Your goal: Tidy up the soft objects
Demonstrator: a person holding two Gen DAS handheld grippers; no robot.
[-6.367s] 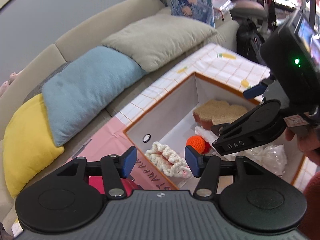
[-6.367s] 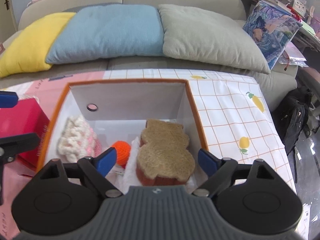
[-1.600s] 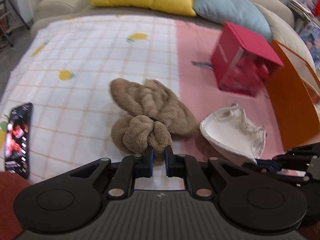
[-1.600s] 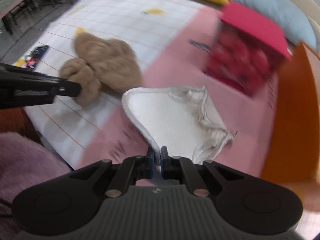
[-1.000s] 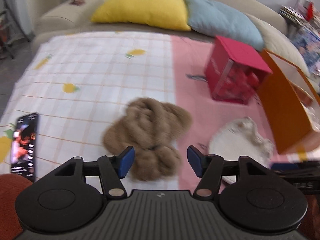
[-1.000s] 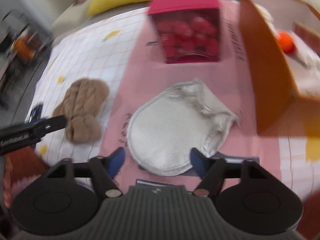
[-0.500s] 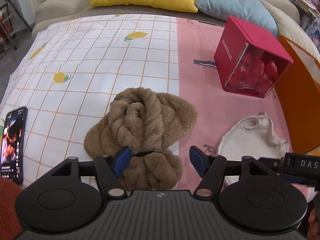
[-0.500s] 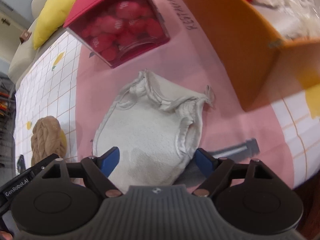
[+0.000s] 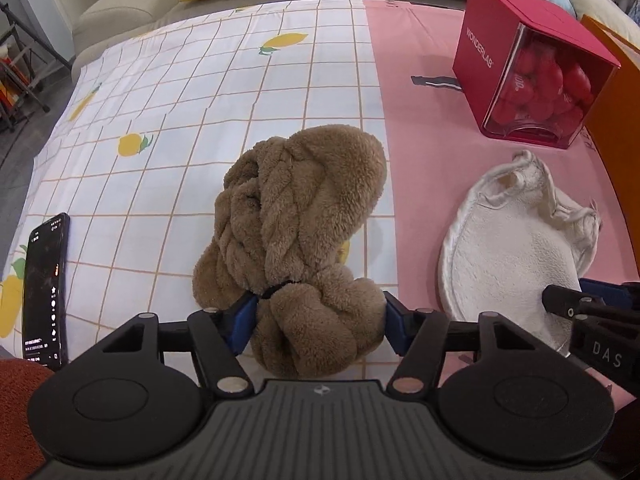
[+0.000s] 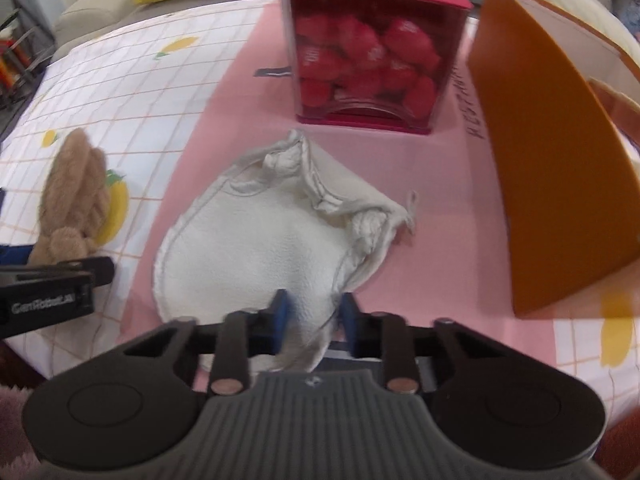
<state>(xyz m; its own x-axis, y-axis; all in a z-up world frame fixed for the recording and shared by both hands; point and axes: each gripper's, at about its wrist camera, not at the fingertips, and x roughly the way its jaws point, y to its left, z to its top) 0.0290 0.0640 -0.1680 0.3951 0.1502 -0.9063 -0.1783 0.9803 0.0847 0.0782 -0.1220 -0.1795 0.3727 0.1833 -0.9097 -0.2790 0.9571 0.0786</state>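
Surface: checked cloth (image 9: 248,80) with a pink strip, sofa behind
Plush: brown plush (image 9: 296,232) lay mid-cloth, near end between the left gripper (image 9: 314,322) pads
Left: jaws wide but closing round the plush, pads not clearly squeezing yet
Pouch: white pouch (image 10: 272,236) sat on the pink, just beside the plush
Right: right gripper (image 10: 314,322) closing, pouch edge bunched between the pads
Risk: thin pinch could slip, plush probably squashes out
Room: orange box (image 10: 552,168) and red box (image 10: 372,56) close by, phone (image 9: 44,292) at the near edge
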